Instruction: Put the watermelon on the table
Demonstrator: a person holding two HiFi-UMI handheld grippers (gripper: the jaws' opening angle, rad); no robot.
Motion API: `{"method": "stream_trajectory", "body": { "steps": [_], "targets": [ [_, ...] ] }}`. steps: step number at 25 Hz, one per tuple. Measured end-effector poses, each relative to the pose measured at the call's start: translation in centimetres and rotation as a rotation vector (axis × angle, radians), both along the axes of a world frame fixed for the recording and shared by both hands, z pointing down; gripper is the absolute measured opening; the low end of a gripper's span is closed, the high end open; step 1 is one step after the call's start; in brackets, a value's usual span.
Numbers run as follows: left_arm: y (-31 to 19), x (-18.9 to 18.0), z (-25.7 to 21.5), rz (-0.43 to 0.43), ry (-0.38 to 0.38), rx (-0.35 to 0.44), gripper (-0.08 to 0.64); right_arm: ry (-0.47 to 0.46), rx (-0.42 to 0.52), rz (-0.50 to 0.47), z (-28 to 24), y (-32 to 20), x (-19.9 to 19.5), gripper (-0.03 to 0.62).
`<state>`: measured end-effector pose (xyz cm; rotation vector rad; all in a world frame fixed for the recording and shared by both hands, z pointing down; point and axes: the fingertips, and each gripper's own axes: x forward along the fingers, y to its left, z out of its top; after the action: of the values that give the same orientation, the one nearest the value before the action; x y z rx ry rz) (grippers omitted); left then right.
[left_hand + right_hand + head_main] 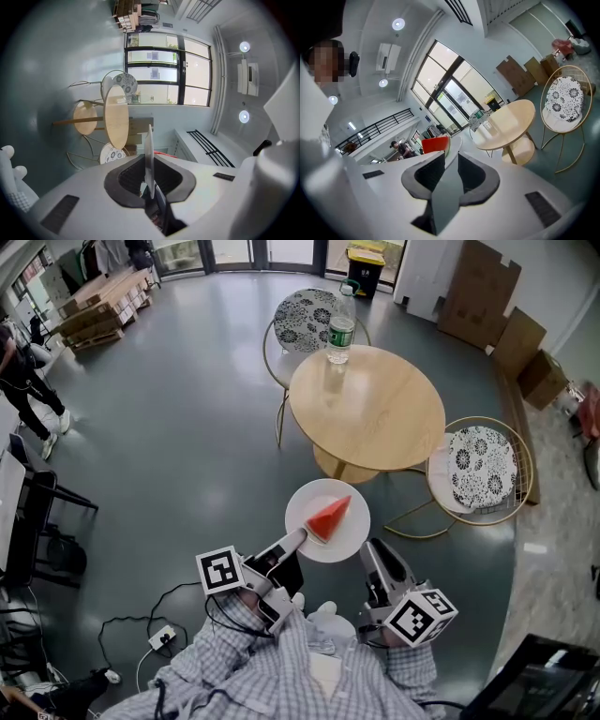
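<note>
Watermelon slice (328, 517) sits on the plate (349, 542), held short of the table (375, 413), tip aimed toward it, rind end just beside the left gripper (298, 538), which is clamped on the rim. Right gripper (373, 554) straddles the opposite rim, jaws apparently slack; contact is hard to judge.

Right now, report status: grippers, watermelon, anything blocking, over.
Left gripper shut on round white plate; right gripper open around its rim. Red watermelon wedge on plate, short of round wooden table. Clear plastic bottle at table's far edge.
</note>
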<state>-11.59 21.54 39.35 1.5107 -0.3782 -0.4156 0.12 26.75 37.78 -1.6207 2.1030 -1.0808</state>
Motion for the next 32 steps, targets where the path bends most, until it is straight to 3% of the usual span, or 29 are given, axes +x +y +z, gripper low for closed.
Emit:
{"method": "stream_trajectory", "body": {
  "steps": [12, 32],
  "targets": [
    [-0.1, -1.9, 0.2, 0.033, 0.016, 0.003, 0.04, 0.081, 0.001, -0.03, 0.7, 0.0, -3.3, 0.069],
    [-2.6, -1.5, 0.4, 0.01, 0.012, 0.003, 0.04, 0.051, 0.012, -0.04, 1.0, -2.9, -2.6, 0.069]
  ]
}}
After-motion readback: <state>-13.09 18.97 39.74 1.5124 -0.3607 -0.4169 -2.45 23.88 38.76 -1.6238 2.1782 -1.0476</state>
